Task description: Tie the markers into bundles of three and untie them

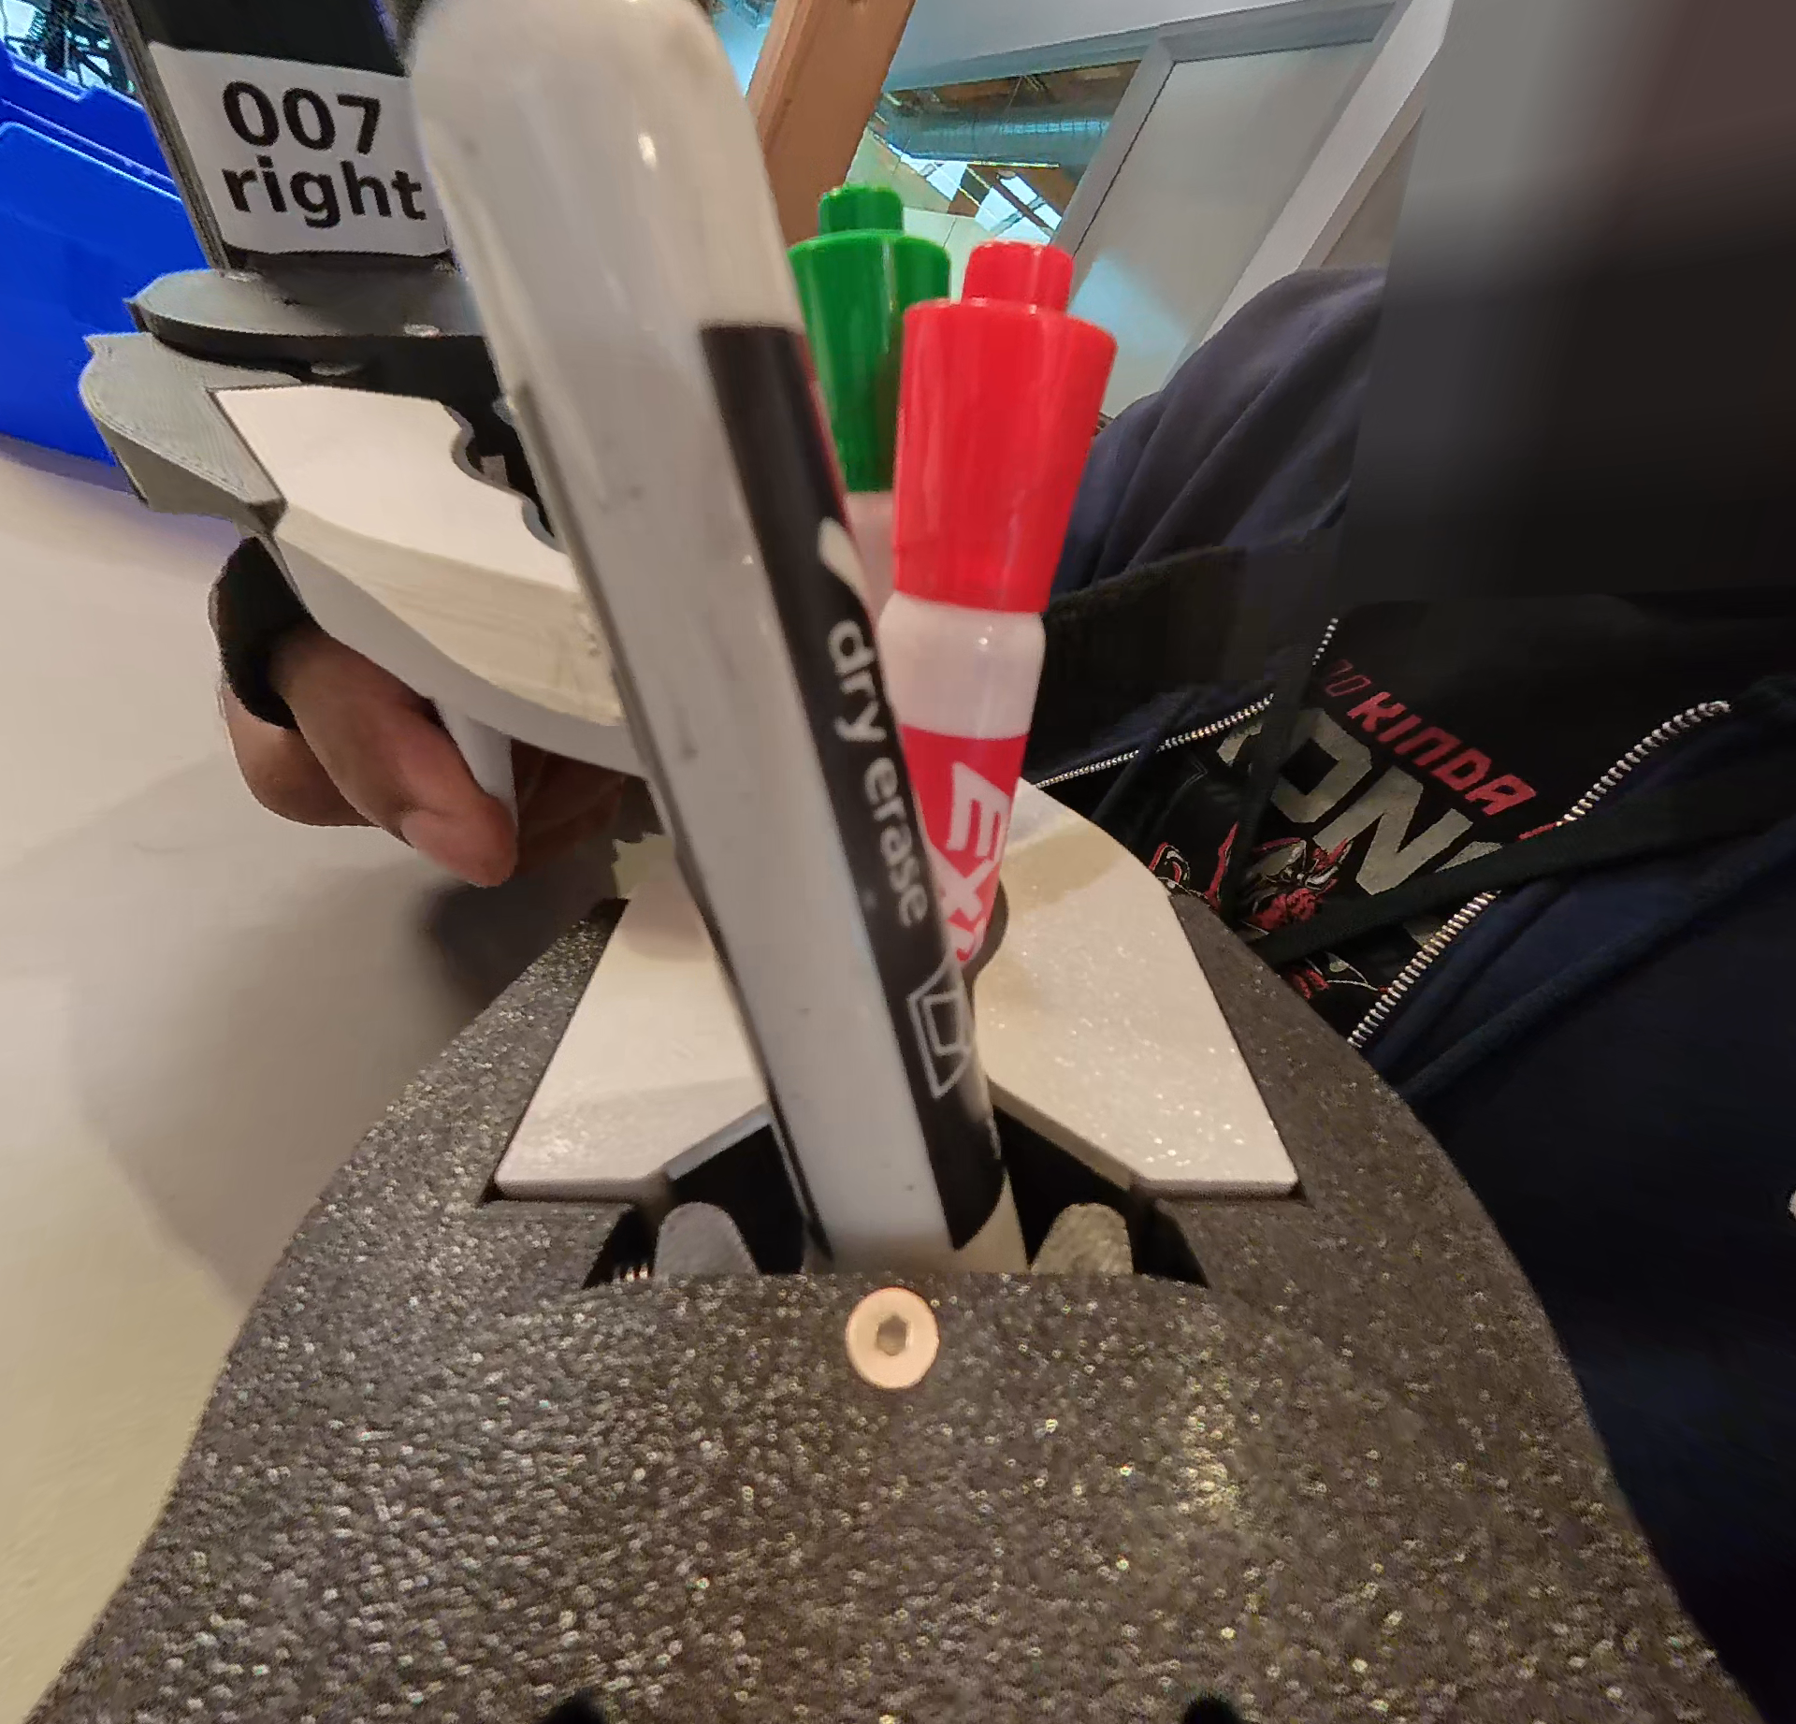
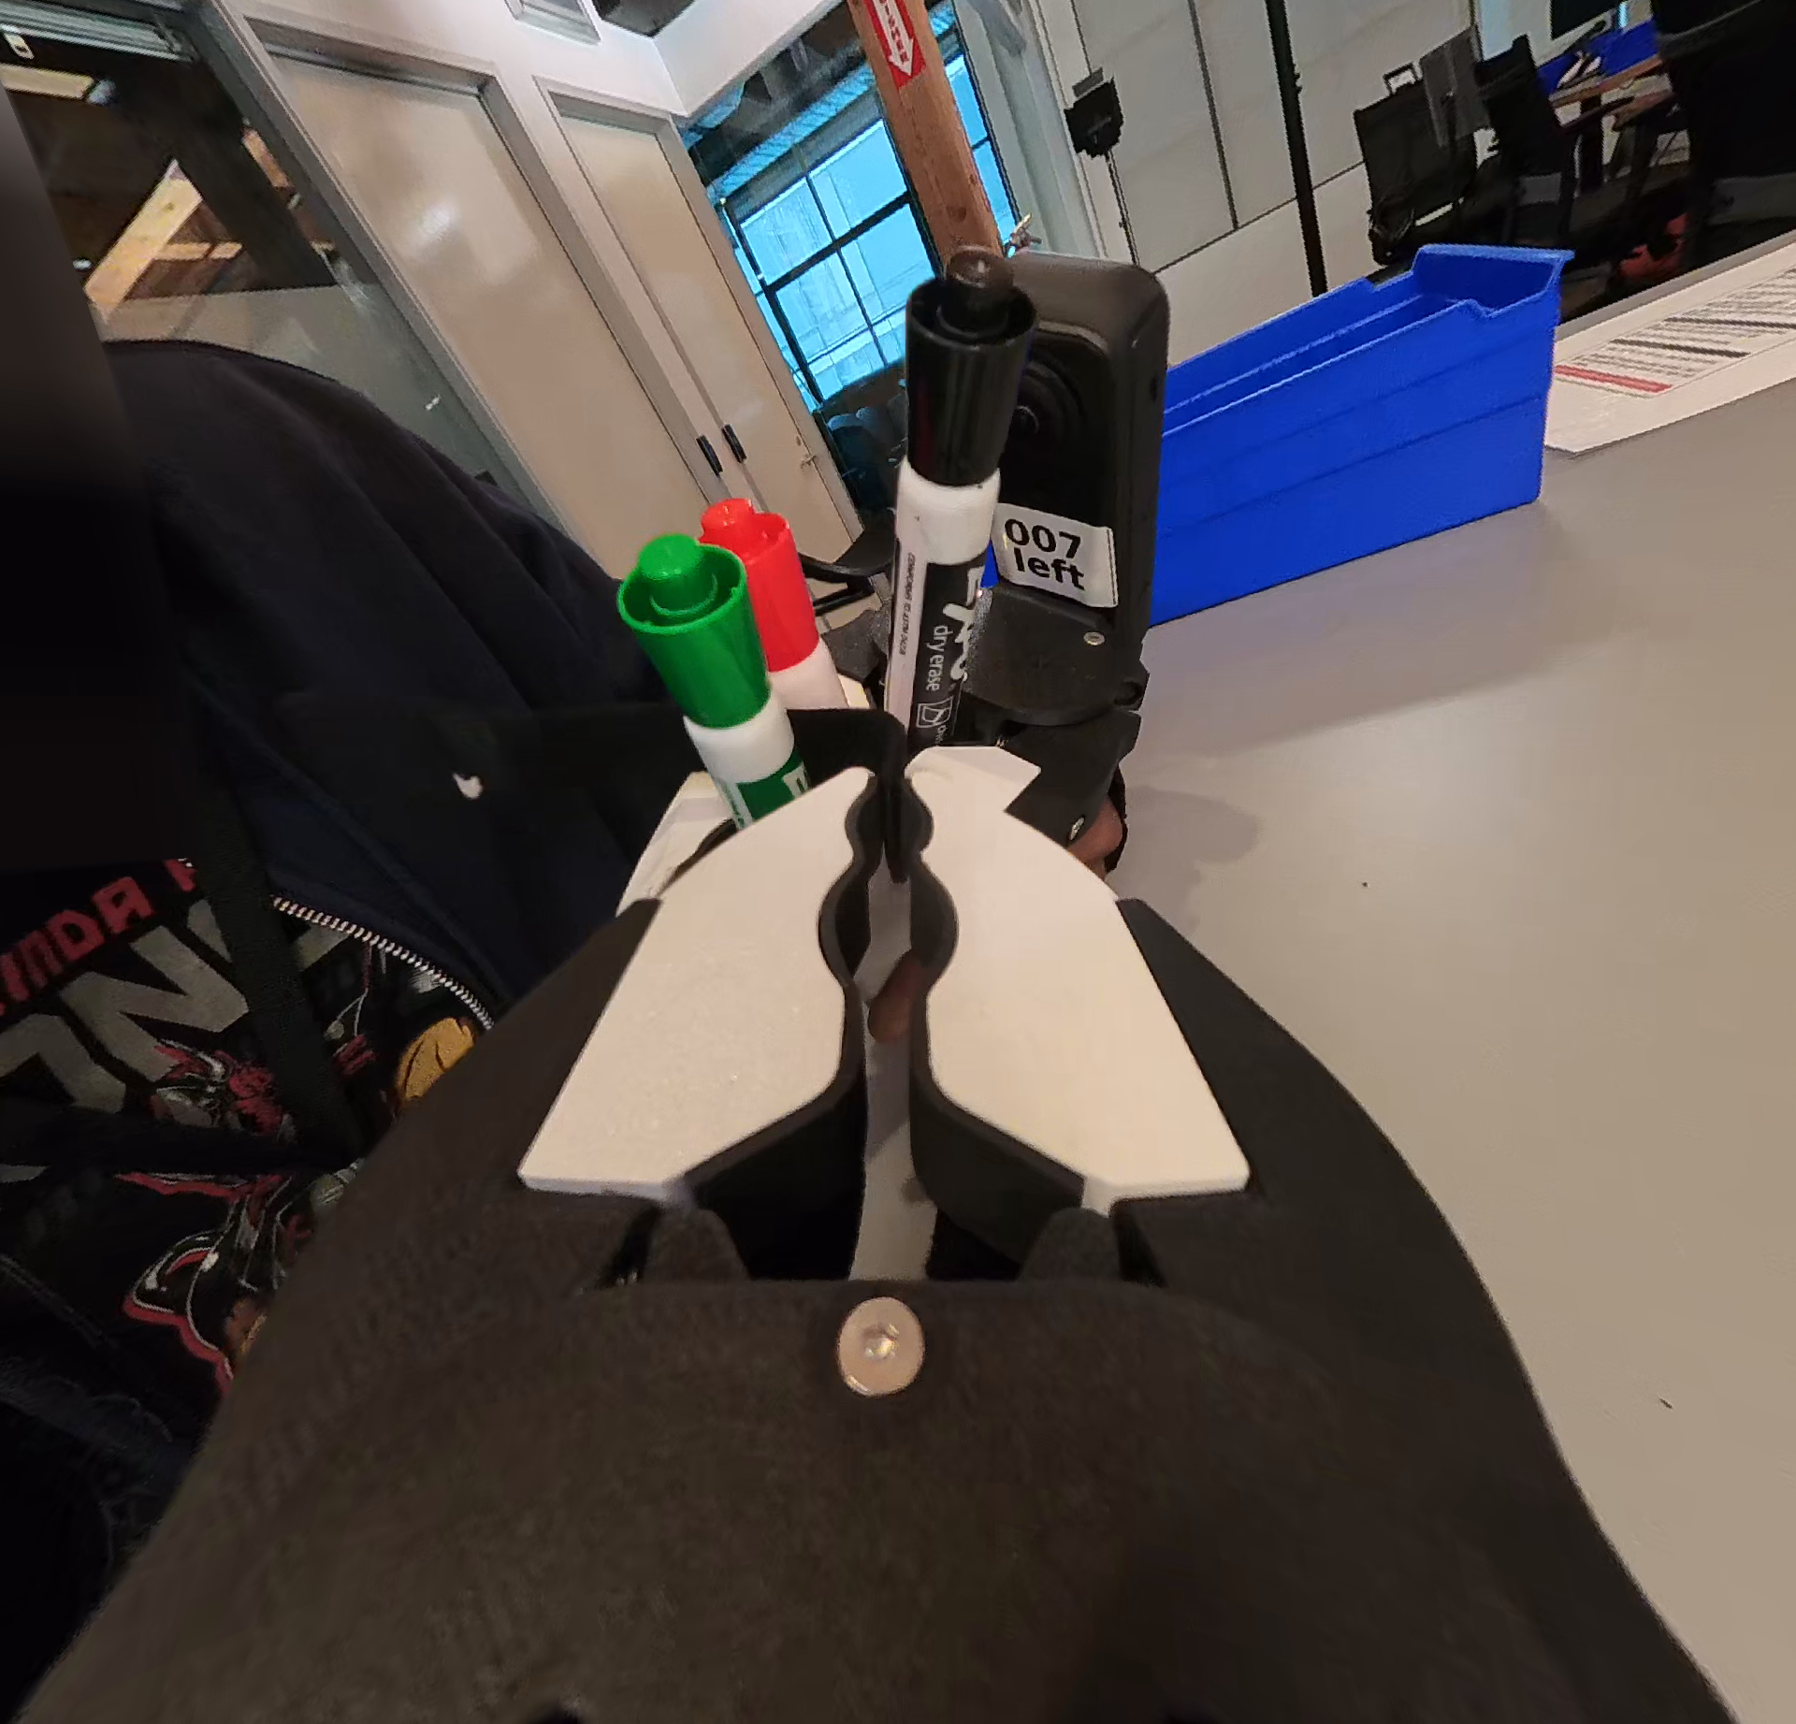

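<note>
- Markers (image 1: 904, 667): three of them stand close together between the fingers of the left gripper (image 1: 875, 900), raised above the tabletop (image 2: 1458, 900) in front of the person.
- The left fingers (image 1: 1118, 1026) are part-way apart and closed on the markers. The black-labelled marker (image 1: 680, 608) runs down into the base of the gap. The red marker (image 1: 982, 531) sits just beside it against the other finger.
- The green marker (image 1: 860, 356) stands right behind the red one, its cap level with the red cap. The black-labelled marker leans away from the two.
- In the right wrist view the green and red caps touch each other, and the black-capped one rises higher, just beyond the fingertips.
- The right gripper (image 2: 894, 793) has its fingers (image 2: 1050, 987) drawn narrow, almost meeting, and they pinch a thin black band (image 2: 889, 832). Its far part curves by the foot of the markers; whether it circles them I cannot tell.
- The right gripper's tips come in from the side and reach the leaning marker.
- A hand (image 1: 389, 764) grips the handle under the right gripper.
- A person in a dark zipped hoodie (image 1: 1555, 1046) sits close behind the markers.
- A blue bin (image 2: 1361, 433) rests farther off on the tabletop, with a printed sheet (image 2: 1672, 336) beside it.
</note>
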### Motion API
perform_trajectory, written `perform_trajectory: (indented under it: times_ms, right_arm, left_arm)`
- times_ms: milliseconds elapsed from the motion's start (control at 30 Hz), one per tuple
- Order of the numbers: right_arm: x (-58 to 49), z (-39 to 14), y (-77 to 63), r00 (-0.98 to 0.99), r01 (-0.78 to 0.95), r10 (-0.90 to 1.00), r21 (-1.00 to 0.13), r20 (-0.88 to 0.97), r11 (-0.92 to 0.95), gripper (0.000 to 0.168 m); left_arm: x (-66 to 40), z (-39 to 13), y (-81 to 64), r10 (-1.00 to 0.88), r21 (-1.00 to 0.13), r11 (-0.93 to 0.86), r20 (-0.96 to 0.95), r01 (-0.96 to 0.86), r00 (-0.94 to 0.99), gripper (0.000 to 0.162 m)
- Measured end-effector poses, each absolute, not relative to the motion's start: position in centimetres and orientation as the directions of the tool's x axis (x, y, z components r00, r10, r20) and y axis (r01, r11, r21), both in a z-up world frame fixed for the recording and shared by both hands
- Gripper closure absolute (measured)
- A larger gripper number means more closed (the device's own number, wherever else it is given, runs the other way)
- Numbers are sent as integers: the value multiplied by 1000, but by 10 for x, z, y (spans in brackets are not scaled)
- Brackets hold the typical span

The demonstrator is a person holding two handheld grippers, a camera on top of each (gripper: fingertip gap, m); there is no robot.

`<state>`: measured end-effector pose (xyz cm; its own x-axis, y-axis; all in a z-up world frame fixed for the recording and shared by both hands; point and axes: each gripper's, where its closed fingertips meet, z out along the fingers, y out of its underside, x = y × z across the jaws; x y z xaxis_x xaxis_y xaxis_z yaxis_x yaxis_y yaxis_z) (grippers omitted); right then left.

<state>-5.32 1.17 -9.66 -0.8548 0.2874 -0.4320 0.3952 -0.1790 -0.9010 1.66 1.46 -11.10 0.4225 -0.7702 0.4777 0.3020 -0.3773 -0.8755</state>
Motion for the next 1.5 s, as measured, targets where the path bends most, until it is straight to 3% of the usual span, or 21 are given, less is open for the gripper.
perform_trajectory:
  times_ms: [133, 267, 533, 733, 833, 1100, 1300, 1500]
  right_arm:
    - [-55, -96, 14, -855, 380, 304, -906, -421, -184, 164]
    - [-58, -90, 26, -854, 354, 311, -905, -416, -237, 143]
    - [-58, -89, 33, -867, 335, 290, -904, -406, -265, 133]
    - [-53, -89, 24, -878, 358, 226, -892, -422, -275, 151]
    - [-51, -95, 18, -878, 372, 228, -899, -422, -231, 167]
    - [-50, -90, 19, -893, 319, 253, -919, -373, -232, 168]
    - [-54, -87, 32, -882, 303, 285, -914, -376, -269, 132]
    - [-41, -75, 29, -922, 227, 241, -928, -303, -296, 123]
  left_arm:
    - [16, -111, 16, -763, -878, -372, 474, 301, 439, 142]
    - [13, -105, 16, -766, -871, -363, 482, 332, 425, 143]
    - [16, -103, 14, -775, -857, -378, 500, 351, 387, 143]
    - [24, -109, 10, -778, -837, -432, 534, 335, 330, 143]
    - [24, -108, 10, -781, -839, -429, 531, 336, 329, 143]
    - [21, -109, 14, -765, -834, -431, 540, 345, 349, 143]
    - [12, -108, 21, -739, -856, -389, 510, 339, 440, 143]
    - [5, -109, 27, -705, -861, -370, 505, 349, 498, 143]
